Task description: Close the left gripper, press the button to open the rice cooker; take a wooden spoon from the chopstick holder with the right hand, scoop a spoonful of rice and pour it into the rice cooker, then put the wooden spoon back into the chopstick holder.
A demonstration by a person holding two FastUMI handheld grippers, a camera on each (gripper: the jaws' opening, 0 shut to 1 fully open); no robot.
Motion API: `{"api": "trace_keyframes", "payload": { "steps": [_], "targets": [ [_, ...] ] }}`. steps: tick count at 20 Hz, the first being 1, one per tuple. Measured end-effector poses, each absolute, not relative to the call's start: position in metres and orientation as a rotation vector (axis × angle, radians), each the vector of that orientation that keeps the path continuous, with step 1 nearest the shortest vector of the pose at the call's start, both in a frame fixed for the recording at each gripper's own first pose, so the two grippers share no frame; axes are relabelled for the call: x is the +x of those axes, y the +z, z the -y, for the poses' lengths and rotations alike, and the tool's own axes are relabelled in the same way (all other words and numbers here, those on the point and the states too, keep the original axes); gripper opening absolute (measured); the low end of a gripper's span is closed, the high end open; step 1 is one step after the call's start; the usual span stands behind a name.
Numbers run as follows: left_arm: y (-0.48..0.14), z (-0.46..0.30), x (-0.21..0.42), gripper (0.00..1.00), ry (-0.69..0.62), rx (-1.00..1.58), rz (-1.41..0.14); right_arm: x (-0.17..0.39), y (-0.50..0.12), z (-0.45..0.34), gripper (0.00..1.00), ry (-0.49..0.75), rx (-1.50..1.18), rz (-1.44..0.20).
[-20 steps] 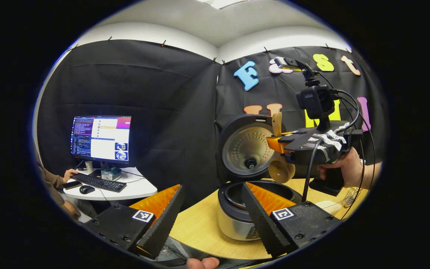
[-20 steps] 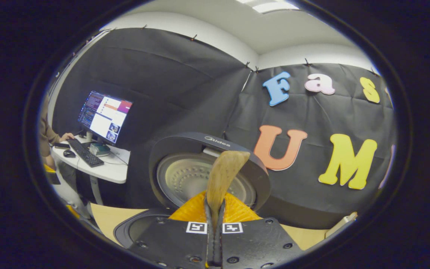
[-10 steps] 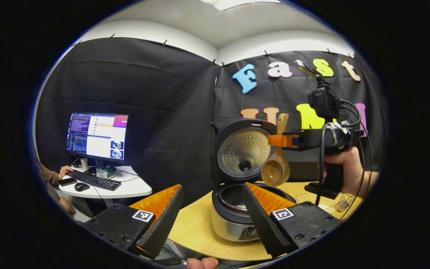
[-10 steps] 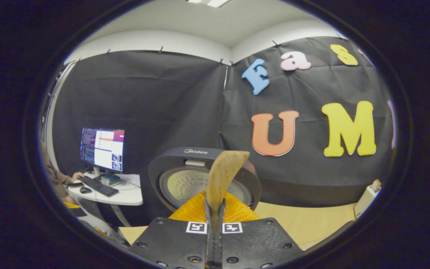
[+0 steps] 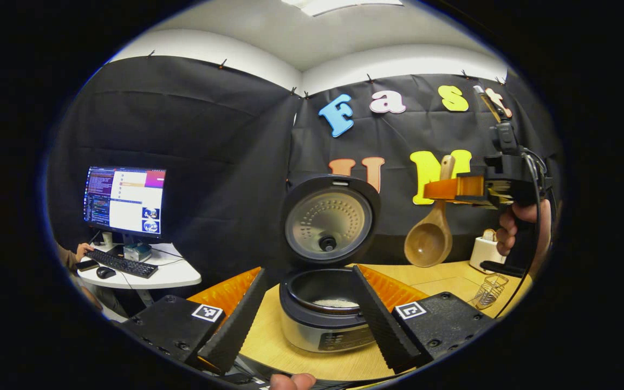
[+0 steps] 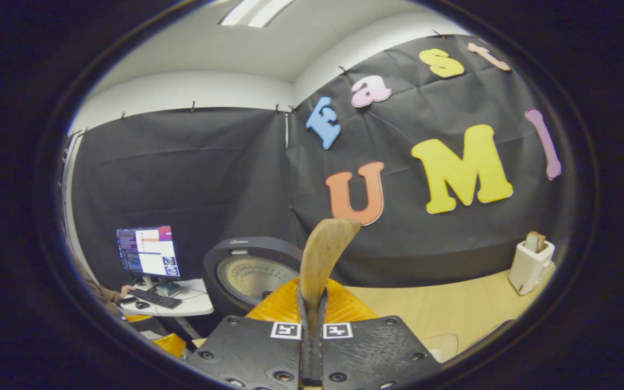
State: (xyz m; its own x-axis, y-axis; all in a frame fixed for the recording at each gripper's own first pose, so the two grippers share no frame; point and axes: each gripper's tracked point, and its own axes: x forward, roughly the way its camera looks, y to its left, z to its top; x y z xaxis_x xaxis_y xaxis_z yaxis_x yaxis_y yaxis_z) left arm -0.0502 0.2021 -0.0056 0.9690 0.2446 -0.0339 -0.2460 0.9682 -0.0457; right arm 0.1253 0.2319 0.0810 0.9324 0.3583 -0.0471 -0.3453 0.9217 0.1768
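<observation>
The right gripper (image 6: 312,303) holds the wooden spoon (image 5: 430,238) by its handle, jaws clenched on it. In the right gripper view the handle's end rises straight up from between the jaws. In the left gripper view the spoon hangs bowl-down beneath those jaws, in the air above the desk (image 5: 442,273), to the right of the rice cooker (image 5: 323,319). The left gripper (image 5: 306,303) stands released, jaws spread wide and holding nothing; the cooker sits just ahead, framed between them, lid (image 5: 329,219) upright and a little white rice (image 5: 335,303) in its pot. A wire chopstick holder (image 5: 489,290) and a white toaster (image 6: 530,262) stand on the desk below and beyond the right gripper. A hand (image 5: 509,230) grips the right gripper's handle.
</observation>
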Motion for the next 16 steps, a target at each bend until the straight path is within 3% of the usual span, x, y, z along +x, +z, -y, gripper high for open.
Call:
{"api": "trace_keyframes", "payload": {
  "steps": [9,14,15,16],
  "targets": [
    [-0.012,-0.145,-0.032,0.99,0.142,-0.045,-0.05,0.088,0.079,0.006,0.0,-0.027,0.227,-0.03],
    [-0.016,-0.127,-0.026,0.99,0.119,-0.018,-0.059,0.095,0.046,0.073,0.0,-0.15,0.27,-0.067],
    [-0.016,-0.126,-0.025,0.95,0.116,-0.014,-0.06,0.098,0.038,0.08,0.0,-0.169,0.28,-0.076],
    [-0.018,-0.124,-0.024,0.99,0.111,-0.012,-0.062,0.104,0.03,0.088,0.0,-0.186,0.287,-0.087]
  ]
}}
